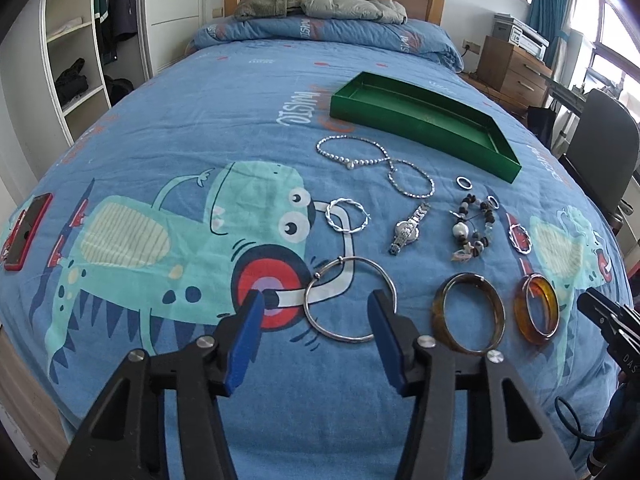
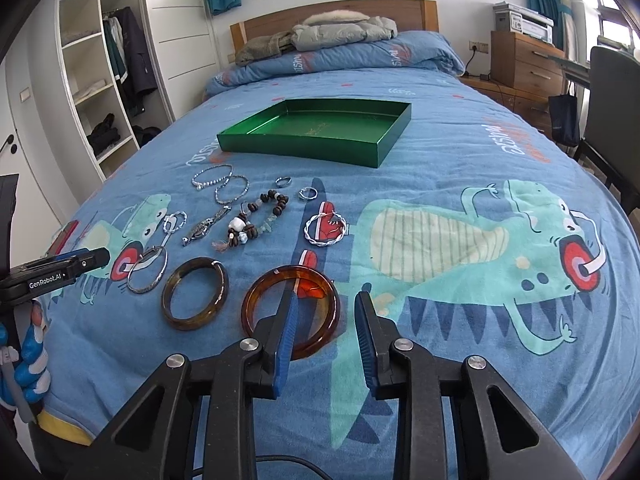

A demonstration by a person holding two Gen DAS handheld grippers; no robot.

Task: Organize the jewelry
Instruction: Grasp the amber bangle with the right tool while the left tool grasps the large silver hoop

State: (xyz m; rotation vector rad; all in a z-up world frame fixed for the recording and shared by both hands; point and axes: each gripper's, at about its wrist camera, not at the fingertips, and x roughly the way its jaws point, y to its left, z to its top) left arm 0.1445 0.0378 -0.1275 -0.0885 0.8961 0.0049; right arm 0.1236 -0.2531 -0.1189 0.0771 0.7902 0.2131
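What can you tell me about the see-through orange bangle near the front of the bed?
The orange bangle is a thick, smooth, glossy ring, amber and translucent like resin or plastic, so the bedspread print shows through. It lies flat on the bedspread, right of a darker brown bangle and apart from it. The right gripper is open over its right side; whether a finger touches it is unclear.

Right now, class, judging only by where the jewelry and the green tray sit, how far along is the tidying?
Done: nothing yet; the green tray holds no jewelry. In hand: nothing gripped. The left gripper hovers open by the silver bangle; the right gripper is open at the amber bangle. Left: every piece on the bedspread, including the brown bangle, watch, beaded bracelet and pearl necklace.
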